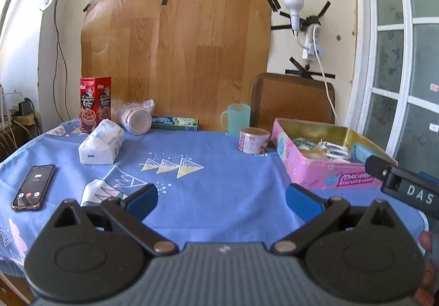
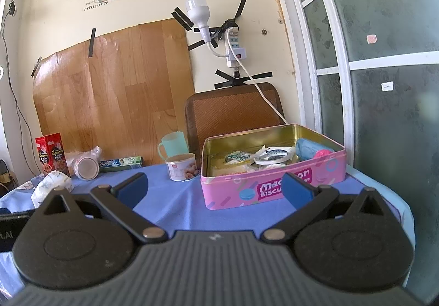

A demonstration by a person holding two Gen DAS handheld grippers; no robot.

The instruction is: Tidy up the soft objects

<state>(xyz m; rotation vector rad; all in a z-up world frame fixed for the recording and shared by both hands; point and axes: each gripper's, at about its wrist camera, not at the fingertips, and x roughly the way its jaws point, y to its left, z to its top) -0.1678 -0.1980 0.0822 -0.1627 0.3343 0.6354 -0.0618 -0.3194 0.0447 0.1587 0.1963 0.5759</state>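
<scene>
Pink biscuit tin [image 2: 271,185] sits beside a can [image 2: 181,166] and mug [image 2: 173,144]; both tongs [image 1: 221,197] [image 2: 214,187] gape empty

Two handheld grippers point forward side by side, each level and low in its own camera's frame. The left gripper [image 1: 221,200] has its blue-padded fingers [image 1: 142,200] spread wide with nothing between them. The right gripper [image 2: 215,186] is likewise spread and empty. A person's fingertips [image 1: 426,244] show at the left view's right edge.
</scene>
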